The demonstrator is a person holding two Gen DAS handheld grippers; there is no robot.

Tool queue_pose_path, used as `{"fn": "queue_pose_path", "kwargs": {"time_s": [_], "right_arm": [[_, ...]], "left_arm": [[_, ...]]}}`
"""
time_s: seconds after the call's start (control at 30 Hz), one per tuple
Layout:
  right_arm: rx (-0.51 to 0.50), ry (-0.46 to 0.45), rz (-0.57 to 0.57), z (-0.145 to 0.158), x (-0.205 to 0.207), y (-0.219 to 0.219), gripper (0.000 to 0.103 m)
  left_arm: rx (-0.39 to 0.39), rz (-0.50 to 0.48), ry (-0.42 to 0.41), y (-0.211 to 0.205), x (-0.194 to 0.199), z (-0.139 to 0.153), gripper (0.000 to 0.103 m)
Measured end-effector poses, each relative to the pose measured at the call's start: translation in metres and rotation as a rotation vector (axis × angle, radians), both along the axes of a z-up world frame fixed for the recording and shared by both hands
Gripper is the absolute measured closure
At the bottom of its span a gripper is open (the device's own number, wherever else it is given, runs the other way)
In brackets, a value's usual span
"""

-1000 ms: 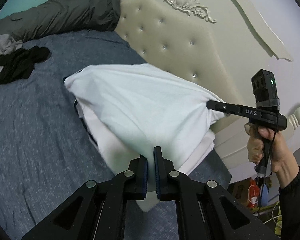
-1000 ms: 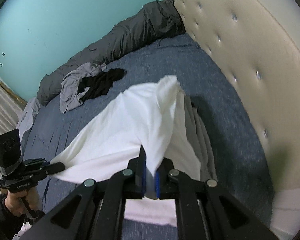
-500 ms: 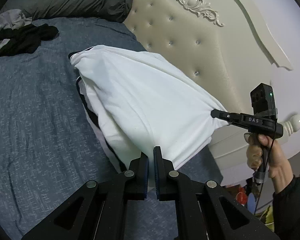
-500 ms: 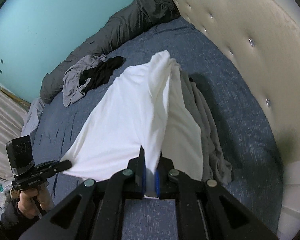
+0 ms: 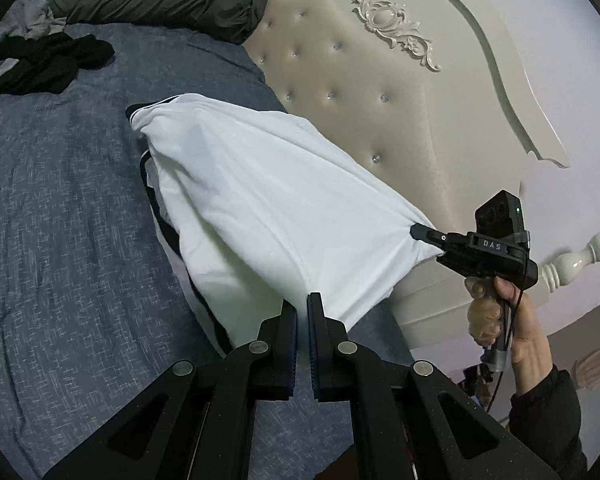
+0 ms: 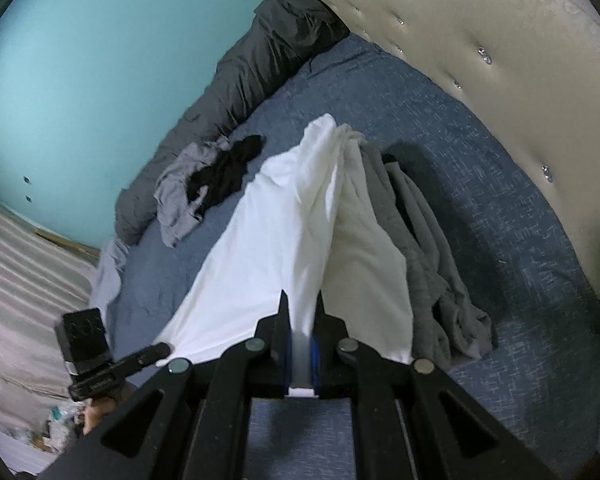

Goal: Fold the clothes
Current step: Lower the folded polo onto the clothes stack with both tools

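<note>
- One pile of black and grey clothes (image 5: 40,62) lies far left on the blue bed (image 5: 60,240).
- One white garment (image 5: 268,216) is stretched above the bed between two tongs.
- Left tongs (image 5: 302,308) are clenched on its near edge.
- Right tongs (image 6: 300,328), held by one hand (image 5: 500,320), are clenched on its other corner.
- One grey garment (image 6: 420,248) lies beside the headboard (image 5: 360,100).

Your left tongs (image 5: 302,344) are matte black with blue pads (image 5: 292,354) and four silver screws on the linkages. Your right tongs (image 5: 418,233), at three o'clock in the left wrist view, carry white "DAS" lettering, a camera block with a green light, and a dangling cable. Your sleeve (image 5: 548,412) is black.
</note>
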State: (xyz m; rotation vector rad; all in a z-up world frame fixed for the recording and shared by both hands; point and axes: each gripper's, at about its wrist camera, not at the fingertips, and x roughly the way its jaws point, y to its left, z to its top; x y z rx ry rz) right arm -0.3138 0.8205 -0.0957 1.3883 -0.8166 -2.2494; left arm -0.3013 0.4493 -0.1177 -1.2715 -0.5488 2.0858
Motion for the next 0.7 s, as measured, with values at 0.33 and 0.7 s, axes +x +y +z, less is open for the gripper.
{"fn": "queue_pose_path", "kwargs": {"time_s": [0.33, 0.7], "right_arm": [[0.2, -0.02, -0.006, -0.023, 0.01, -0.006, 0.093], [0.281, 0.183, 0.005, 0.016, 0.005, -0.017, 0.091]], "left_arm": [[-0.077, -0.005, -0.048, -0.002, 0.001, -0.027, 0.096], [-0.178, 0.004, 0.096, 0.003, -0.002, -0.005, 0.096]]}}
